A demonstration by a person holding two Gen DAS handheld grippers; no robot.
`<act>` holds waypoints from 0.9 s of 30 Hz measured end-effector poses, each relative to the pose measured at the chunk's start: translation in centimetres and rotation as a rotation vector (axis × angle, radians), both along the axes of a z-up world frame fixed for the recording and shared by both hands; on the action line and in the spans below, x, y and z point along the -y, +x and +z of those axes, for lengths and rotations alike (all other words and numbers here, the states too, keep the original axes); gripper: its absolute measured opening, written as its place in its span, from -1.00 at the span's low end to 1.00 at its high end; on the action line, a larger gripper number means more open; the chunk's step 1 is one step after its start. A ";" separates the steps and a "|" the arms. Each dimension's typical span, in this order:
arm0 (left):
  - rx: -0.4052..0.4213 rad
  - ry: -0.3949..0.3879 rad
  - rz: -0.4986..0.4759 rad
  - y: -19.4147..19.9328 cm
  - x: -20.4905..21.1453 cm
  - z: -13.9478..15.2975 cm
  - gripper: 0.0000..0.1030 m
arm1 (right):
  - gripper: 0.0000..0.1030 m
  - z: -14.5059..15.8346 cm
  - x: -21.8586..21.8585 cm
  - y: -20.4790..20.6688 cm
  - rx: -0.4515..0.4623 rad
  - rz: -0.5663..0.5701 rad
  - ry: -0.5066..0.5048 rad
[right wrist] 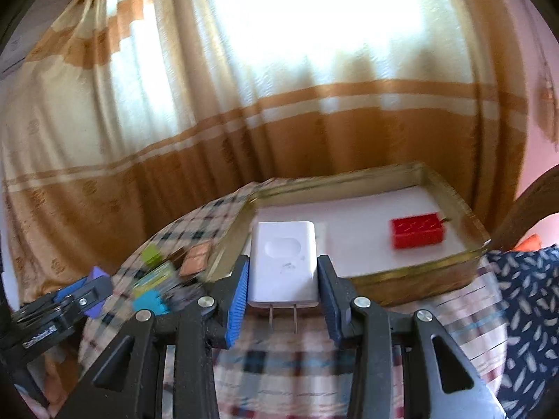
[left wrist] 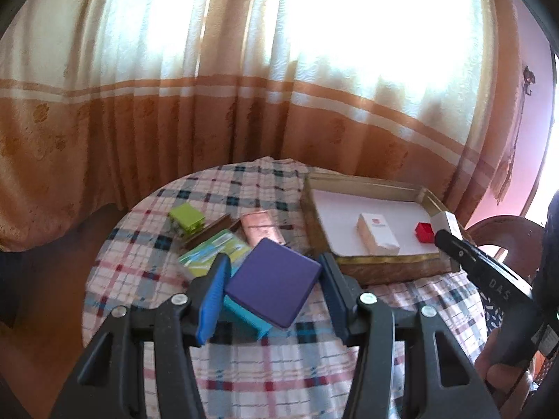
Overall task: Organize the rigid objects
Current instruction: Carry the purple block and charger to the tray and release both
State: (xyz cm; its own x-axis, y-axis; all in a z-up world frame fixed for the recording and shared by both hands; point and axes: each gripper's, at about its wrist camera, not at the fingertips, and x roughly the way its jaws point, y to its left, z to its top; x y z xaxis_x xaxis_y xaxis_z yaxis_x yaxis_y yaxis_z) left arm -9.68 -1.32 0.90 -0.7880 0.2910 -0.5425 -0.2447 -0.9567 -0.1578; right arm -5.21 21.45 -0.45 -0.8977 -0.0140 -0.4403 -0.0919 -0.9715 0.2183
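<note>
My left gripper (left wrist: 274, 272) is shut on a flat purple box (left wrist: 272, 286) and holds it tilted above the checked tablecloth (left wrist: 244, 366); a turquoise box (left wrist: 244, 317) lies under it. My right gripper (right wrist: 283, 279) is shut on a white plug adapter (right wrist: 283, 265), prongs toward the camera, at the near left edge of the gold-rimmed tray (right wrist: 401, 276). In the left wrist view the adapter (left wrist: 445, 221) hangs over the tray's right side. The tray (left wrist: 384, 265) holds a white box (left wrist: 377, 234) and a small red box (left wrist: 424, 232), the red box also in the right wrist view (right wrist: 417, 234).
On the cloth left of the tray lie a lime green box (left wrist: 187, 218), a copper-pink box (left wrist: 262, 230), a green-and-blue packet (left wrist: 213, 249) and a dark wooden strip (left wrist: 209, 232). An orange curtain (left wrist: 209, 104) hangs behind. A wooden chair back (left wrist: 503, 230) stands at right.
</note>
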 end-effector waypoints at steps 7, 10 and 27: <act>-0.032 -0.006 -0.059 -1.2 -4.2 0.8 0.01 | -0.21 0.5 -3.6 -0.5 -0.033 -0.091 0.022; -0.044 -0.019 -0.084 -1.8 -6.3 1.0 0.01 | -0.21 0.6 -4.5 -0.7 -0.050 -0.126 0.067; -0.004 -0.084 -0.071 -8.1 -13.2 -0.8 0.01 | -0.20 -1.1 -6.4 -6.1 -0.004 -0.178 0.077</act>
State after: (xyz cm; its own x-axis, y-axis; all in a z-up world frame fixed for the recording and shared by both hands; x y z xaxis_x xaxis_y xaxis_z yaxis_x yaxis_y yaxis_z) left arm -17.74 11.87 0.15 -0.7690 0.2997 -0.5646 -0.3127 -0.9468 -0.0767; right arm -11.35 27.85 -1.50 -0.8847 0.1783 -0.4308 -0.2629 -0.9539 0.1451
